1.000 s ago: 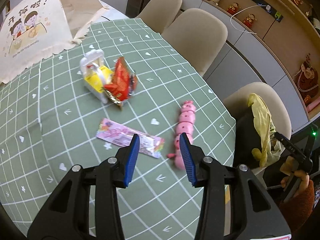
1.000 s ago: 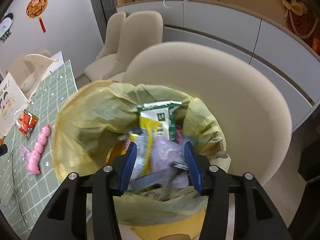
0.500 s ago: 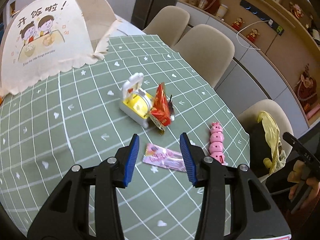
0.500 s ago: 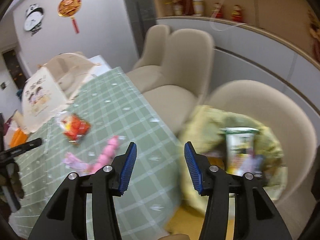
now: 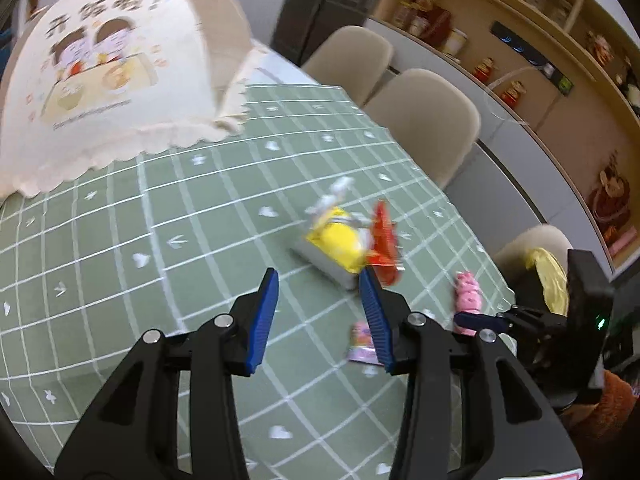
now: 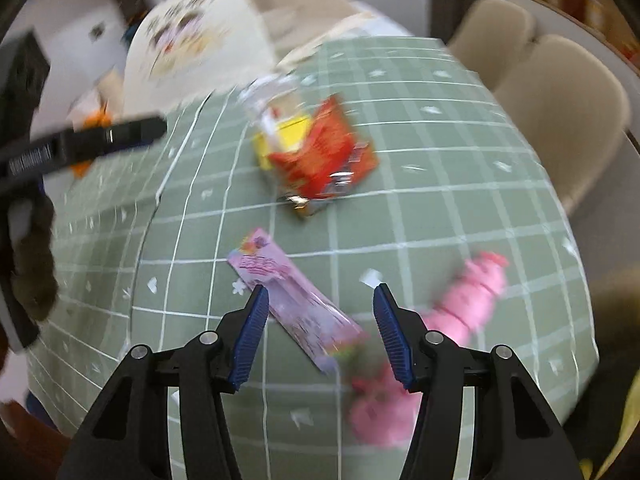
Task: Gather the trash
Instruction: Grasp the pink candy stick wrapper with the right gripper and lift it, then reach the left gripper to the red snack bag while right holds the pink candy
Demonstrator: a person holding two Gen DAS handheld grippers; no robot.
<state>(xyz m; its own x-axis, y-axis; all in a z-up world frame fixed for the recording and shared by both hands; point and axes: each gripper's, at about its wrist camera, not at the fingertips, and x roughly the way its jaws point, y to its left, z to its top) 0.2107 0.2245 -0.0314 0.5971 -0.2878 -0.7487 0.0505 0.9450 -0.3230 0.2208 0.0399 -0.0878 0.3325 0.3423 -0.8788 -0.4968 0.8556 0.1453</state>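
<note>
Right gripper jaws are opening, empty, above the pink wrapper; left gripper is open, empty.

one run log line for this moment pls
left gripper: open, empty | right gripper: opening over pink wrapper | red packet: on table

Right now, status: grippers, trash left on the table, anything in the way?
Left gripper open, empty. Right gripper empty, jaws opening over pink wrapper. Red packet leans on yellow-white toy, pink segmented toy beside wrapper. Nothing blocking.
</note>
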